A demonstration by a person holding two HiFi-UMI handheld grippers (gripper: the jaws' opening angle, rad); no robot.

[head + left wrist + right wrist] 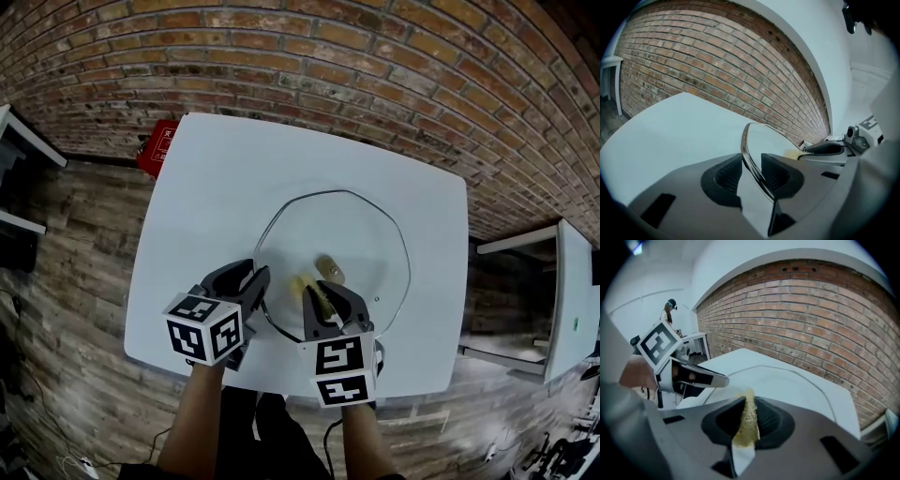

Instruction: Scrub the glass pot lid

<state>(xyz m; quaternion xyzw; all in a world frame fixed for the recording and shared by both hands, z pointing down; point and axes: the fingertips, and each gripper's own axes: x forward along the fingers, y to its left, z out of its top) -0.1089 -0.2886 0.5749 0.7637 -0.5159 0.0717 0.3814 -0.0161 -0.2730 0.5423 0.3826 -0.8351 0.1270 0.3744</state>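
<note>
A lab-like workroom — bare brick wall, wood-plank floor, plain white table (more white tables alongside).

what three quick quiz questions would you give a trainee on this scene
1. True or false: the left gripper is clamped on the rim of the glass pot lid.
2. The right gripper holds: A) a yellow scrub pad, B) a spoon, C) nothing.
3. Fill in: the wall behind the white table is made of ____.

Key: 1 true; 2 A; 3 brick.
</note>
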